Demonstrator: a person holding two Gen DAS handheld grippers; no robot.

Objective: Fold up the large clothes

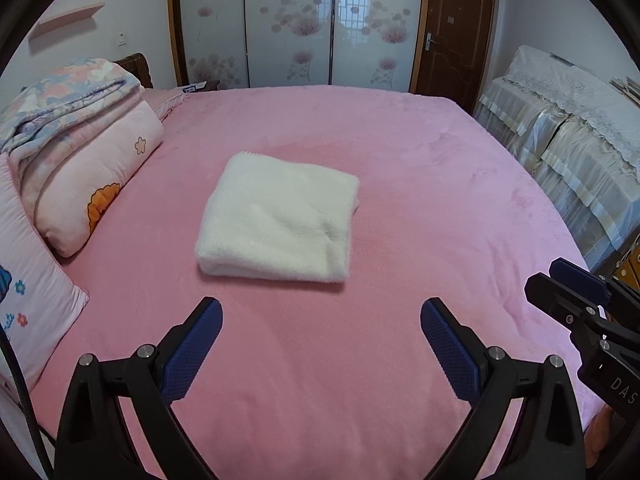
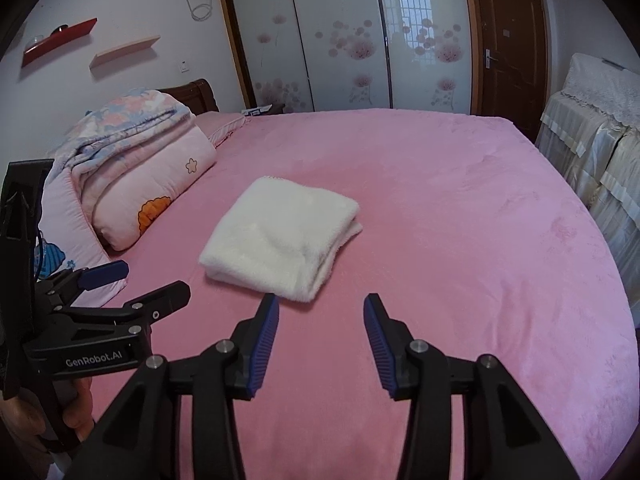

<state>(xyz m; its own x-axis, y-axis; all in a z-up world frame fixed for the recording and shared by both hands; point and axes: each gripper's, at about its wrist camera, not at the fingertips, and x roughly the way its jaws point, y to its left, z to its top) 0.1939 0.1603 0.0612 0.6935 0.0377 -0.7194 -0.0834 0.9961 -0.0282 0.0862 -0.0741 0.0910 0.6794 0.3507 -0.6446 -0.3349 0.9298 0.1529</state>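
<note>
Center frame, left wrist view: a folded white garment (image 1: 276, 218) lay flat on the pink bed (image 1: 420, 184), long axis running bottom-to-top, above the left gripper (image 1: 320, 320), jaws spread and empty.
Right wrist view: the garment sat centered, angled toward upper right; right gripper (image 2: 320, 316) jaws spread, empty.

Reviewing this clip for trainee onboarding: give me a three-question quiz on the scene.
1. True or false: the white garment lies folded on the pink bed.
2. Which gripper holds the garment? A) left gripper B) right gripper C) neither
3. Fill in: the quilts are stacked on the garment's ____ side in both views.

Key: 1 true; 2 C, both grippers are open and short of the garment; 3 left.
</note>
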